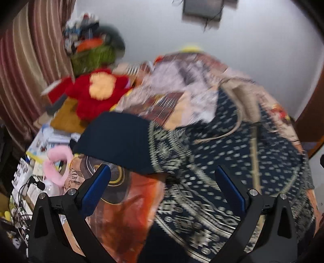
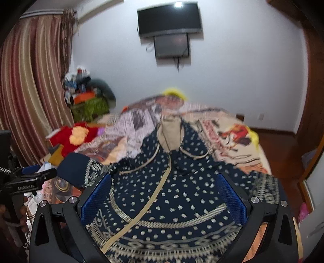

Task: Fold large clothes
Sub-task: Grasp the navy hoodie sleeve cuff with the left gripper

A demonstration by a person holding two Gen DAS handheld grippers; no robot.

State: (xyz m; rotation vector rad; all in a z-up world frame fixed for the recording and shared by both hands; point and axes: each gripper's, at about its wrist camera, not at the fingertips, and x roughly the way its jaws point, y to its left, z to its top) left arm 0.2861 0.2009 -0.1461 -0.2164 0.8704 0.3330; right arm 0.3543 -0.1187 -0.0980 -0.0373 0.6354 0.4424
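A large navy dress (image 2: 172,182) with cream dots and patterned borders lies spread on the bed, neck end far from me. One sleeve (image 2: 75,172) sticks out to the left, its plain navy inside turned up. My right gripper (image 2: 164,182) hovers open over the skirt part with nothing between its blue pads. In the left wrist view the same dress (image 1: 232,161) fills the right side and the turned sleeve (image 1: 119,141) lies just ahead. My left gripper (image 1: 162,178) is open above the dress edge and bedsheet, and it shows at the left edge as the left gripper (image 2: 30,178).
The bed carries a printed bedsheet (image 2: 232,133) and a crumpled pale blanket (image 2: 131,129). A red plush toy (image 1: 95,95), a pink fluffy item (image 1: 54,163), papers and cables crowd the left side. Striped curtains (image 2: 30,91) hang left; a wall television (image 2: 169,19) is ahead.
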